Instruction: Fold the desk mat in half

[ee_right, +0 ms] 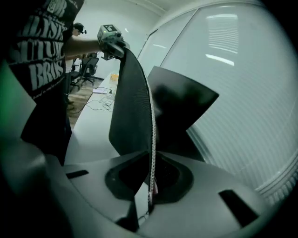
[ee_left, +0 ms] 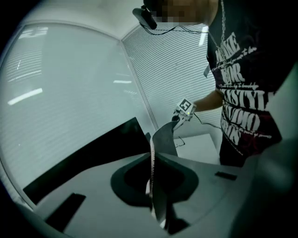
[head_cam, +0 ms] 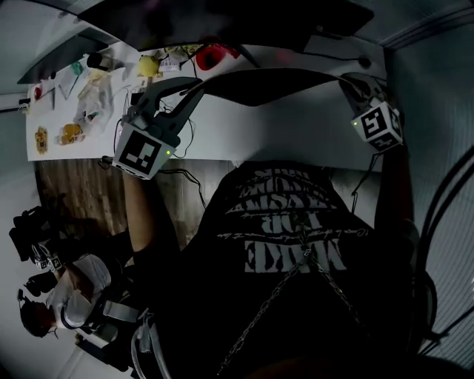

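The dark desk mat (head_cam: 259, 85) hangs lifted off the white desk (head_cam: 296, 126), arching between both grippers. My left gripper (head_cam: 194, 86) is shut on the mat's left corner; in the left gripper view the mat's stitched edge (ee_left: 152, 160) runs straight between the closed jaws of that gripper (ee_left: 152, 185). My right gripper (head_cam: 348, 83) is shut on the other corner. In the right gripper view the mat (ee_right: 132, 111) rises from the pinched jaws of that gripper (ee_right: 151, 186) toward the left gripper (ee_right: 110, 35).
A dark monitor (head_cam: 222, 22) stands at the desk's back edge. At the desk's left end lie small items, a yellow object (head_cam: 148, 66), a red object (head_cam: 212, 55) and cables (head_cam: 189, 178). Another person (head_cam: 67, 296) sits on the floor side, lower left.
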Motion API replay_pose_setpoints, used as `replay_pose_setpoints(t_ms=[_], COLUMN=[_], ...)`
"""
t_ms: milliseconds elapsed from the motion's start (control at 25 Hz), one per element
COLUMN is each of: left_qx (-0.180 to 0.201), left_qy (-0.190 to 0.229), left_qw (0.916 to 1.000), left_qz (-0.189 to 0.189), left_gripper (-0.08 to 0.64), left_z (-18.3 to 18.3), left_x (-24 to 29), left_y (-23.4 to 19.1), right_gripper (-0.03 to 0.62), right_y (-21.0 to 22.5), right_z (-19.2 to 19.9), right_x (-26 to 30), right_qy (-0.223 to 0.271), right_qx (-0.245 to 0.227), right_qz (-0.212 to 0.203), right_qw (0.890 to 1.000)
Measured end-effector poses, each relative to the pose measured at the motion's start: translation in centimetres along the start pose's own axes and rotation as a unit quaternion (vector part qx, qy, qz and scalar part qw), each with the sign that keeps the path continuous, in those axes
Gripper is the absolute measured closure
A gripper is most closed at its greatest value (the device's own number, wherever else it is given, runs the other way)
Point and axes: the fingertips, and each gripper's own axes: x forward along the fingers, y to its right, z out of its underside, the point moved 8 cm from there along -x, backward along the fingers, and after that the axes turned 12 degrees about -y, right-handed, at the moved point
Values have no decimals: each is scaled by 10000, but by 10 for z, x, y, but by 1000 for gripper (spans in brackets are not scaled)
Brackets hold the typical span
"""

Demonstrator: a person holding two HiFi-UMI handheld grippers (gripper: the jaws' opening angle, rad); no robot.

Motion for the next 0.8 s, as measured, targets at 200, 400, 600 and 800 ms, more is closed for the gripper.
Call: replay_pose_setpoints(t_ms=[200,400,600,800], left_qx=[432,181,-871,-2027], left_qy=[252,-165,-855,-1291], left_qw=[9985,9943,9662,9273], left_qz=[221,1038,2269,2869], left_gripper=[538,538,538,538], left_z=[9,76,158,212], left_x=[6,42,68,72], left_y=[-15,27,107,161], right_gripper=[575,577,577,577], right_y=[4,-73,-166,-222], right_z=[-13,14,42,66], right_x=[-70,-53,-14,3], right_qy=[-339,-1062,-1787,-1978], right_qx=[172,654,1087,1588], right_qz=[632,14,-1057,-1849], right_qw=[9973,9922,9721,9495])
